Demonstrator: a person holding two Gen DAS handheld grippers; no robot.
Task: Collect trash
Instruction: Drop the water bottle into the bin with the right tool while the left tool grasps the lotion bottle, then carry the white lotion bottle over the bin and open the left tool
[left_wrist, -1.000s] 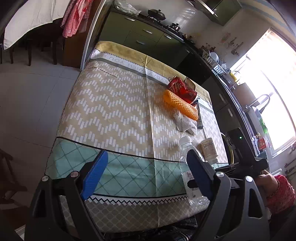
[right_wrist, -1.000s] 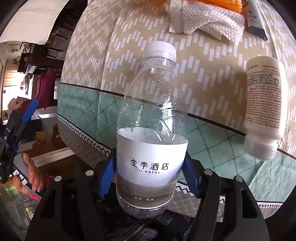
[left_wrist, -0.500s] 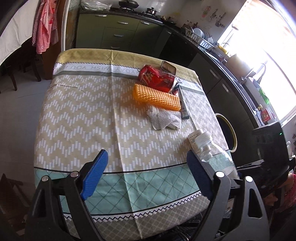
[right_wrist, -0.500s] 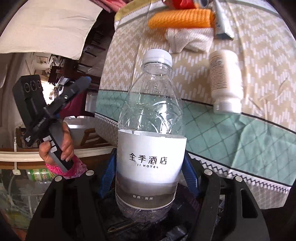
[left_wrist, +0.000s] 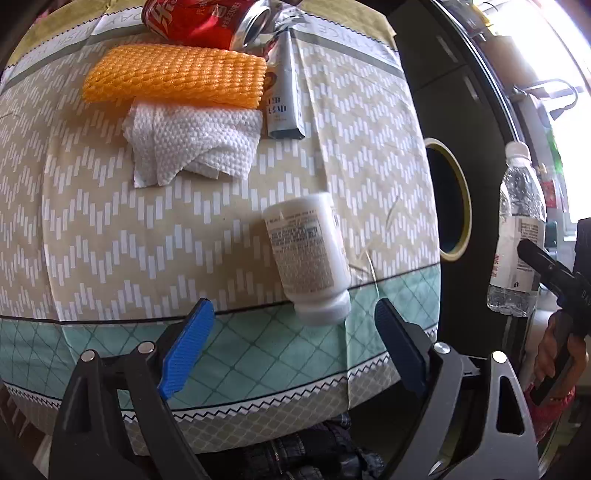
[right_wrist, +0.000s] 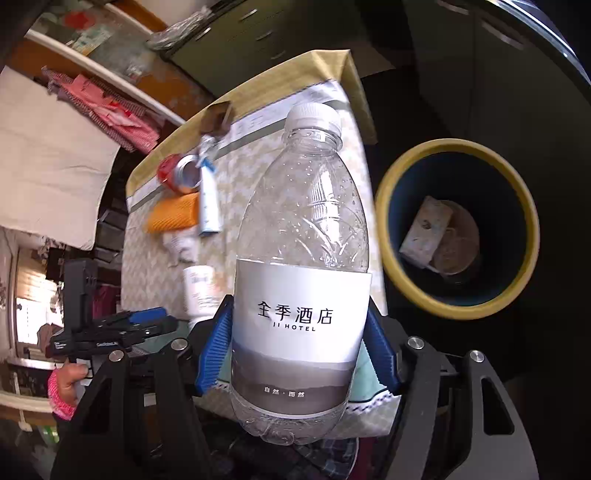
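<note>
Home kitchen: dark green drawer cabinets (right_wrist: 236, 33), cloth-covered table (left_wrist: 184, 229), tap (left_wrist: 550, 88) by sunlit window (left_wrist: 569, 122), yellow-rimmed bin (right_wrist: 458, 232).

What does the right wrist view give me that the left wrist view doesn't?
Only the right wrist view looks into the yellow-rimmed bin, where trash already lies at the bottom, and shows the right tongs shut on the water bottle. Only the left wrist view shows the open left tongs just short of the white pill bottle, and the whole paper towel. Both show the red can and orange foam net.
</note>
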